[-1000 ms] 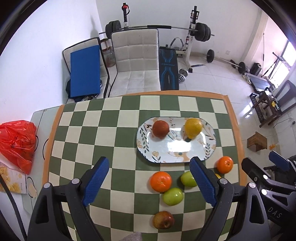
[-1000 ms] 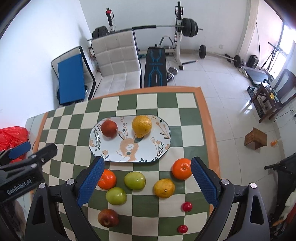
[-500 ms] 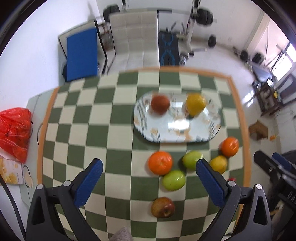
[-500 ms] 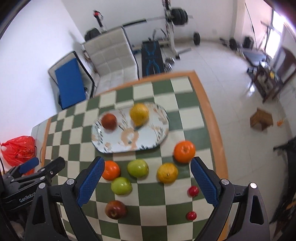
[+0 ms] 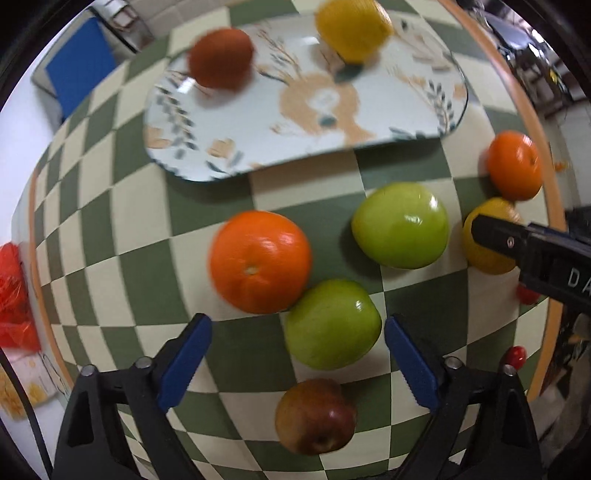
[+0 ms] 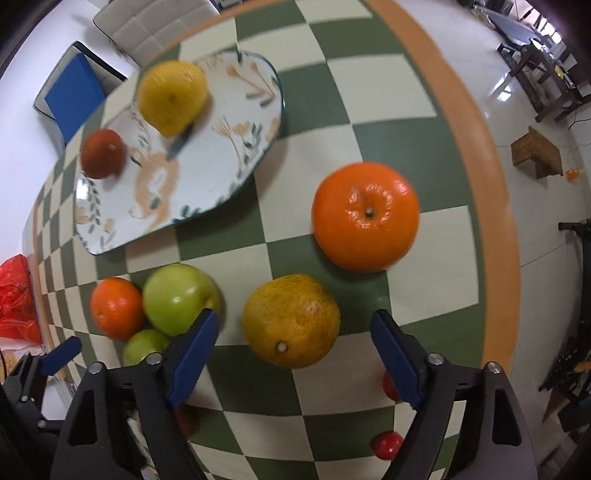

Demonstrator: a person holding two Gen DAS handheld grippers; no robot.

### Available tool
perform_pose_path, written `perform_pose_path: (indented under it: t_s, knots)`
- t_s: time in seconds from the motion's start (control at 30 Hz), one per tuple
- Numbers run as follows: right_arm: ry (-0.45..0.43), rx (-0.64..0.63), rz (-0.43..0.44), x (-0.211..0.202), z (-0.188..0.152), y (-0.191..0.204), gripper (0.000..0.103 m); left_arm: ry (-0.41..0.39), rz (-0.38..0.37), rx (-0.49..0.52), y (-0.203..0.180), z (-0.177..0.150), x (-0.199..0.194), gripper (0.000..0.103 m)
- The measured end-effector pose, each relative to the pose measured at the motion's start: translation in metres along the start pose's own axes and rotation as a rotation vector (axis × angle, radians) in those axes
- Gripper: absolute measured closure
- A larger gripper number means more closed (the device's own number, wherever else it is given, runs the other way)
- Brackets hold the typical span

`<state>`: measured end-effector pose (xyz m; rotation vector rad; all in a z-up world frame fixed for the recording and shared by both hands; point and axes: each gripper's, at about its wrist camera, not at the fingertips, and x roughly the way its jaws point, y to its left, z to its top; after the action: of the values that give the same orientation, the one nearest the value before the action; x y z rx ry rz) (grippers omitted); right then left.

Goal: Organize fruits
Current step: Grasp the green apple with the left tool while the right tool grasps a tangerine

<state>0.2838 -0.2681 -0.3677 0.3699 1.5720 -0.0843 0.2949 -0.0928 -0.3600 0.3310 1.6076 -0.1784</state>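
Note:
My left gripper is open, low over a green apple that lies between its fingertips. An orange, a second green apple and a red apple lie around it. My right gripper is open around a yellow-orange citrus. A bright orange lies beyond it. The patterned plate holds a red apple and a yellow citrus. The plate also shows in the right wrist view.
The table has a green and cream checked cloth with an orange rim. Small red cherries lie near the right edge. A red bag lies off the left side. A chair stands behind.
Both grippers have dropped close to the table. The left now straddles a green apple, the right straddles the yellow-orange citrus. No fruit has moved.

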Motion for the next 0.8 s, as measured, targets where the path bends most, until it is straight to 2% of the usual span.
perform_pose_path:
  t_s: [0.17, 0.23, 0.3, 0.37, 0.4, 0.43, 0.6, 0.8]
  knots:
    - [0.047, -0.012, 0.0, 0.023, 0.004, -0.002, 0.029, 0.008, 0.017, 0.023, -0.008, -0.002, 0.007, 0.013]
    - [0.06, -0.012, 0.035, 0.028, 0.004, -0.001, 0.041, 0.01, 0.024, 0.036, -0.011, -0.004, 0.007, 0.014]
    - [0.07, -0.016, 0.039, 0.03, 0.002, 0.001, 0.041, 0.012, 0.016, 0.043, -0.012, -0.008, 0.006, 0.017]
    - [0.088, -0.018, 0.051, 0.032, -0.004, 0.0, 0.041, 0.025, -0.025, 0.038, -0.012, -0.012, 0.005, 0.025]
    - [0.1, -0.017, 0.062, 0.033, -0.008, 0.0, 0.041, 0.036, -0.063, 0.027, -0.009, -0.01, 0.003, 0.034]
    - [0.113, -0.02, 0.067, 0.034, -0.013, 0.0, 0.041, 0.043, -0.089, 0.014, -0.007, -0.012, 0.003, 0.036]
    - [0.13, -0.02, 0.07, 0.042, -0.036, -0.004, 0.041, 0.061, -0.182, -0.036, 0.001, -0.018, 0.01, 0.042]
    - [0.112, 0.012, 0.088, 0.041, -0.047, -0.003, 0.041, 0.062, -0.16, -0.021, -0.006, -0.019, 0.015, 0.042]
